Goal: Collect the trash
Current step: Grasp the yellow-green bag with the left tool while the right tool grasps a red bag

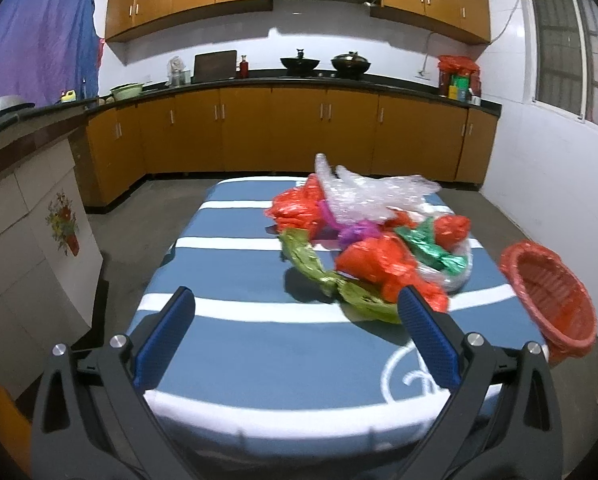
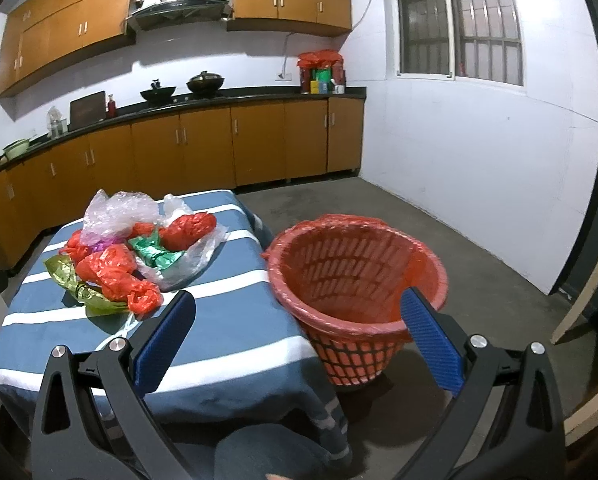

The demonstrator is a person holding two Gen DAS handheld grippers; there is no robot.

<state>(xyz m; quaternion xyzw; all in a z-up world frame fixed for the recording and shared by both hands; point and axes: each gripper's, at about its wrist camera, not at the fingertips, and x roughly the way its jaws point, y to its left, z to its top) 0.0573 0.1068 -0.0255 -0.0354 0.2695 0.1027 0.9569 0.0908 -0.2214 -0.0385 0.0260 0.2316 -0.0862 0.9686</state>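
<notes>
basket point(image 1: 551, 300) blurred in left view, its base hidden past the table point(image 1: 259, 344) edge. purple bag point(image 1: 357, 232) mostly buried under the pile. counter jars point(image 2: 55, 122) too small to identify.

Indoor artificial light, fairly bright, coming from above; the window point(image 2: 461, 20) is dark. White walls near it glare slightly. Crumpled bags point(image 1: 363, 240) throw soft shadows leftward onto the striped tablecloth point(image 1: 235, 340). Strong fisheye bending: the counter point(image 1: 259, 80) behind the bags curves, corners vignette black. Slight softness overall; the basket point(image 1: 551, 300) right of the bags smears.
</notes>
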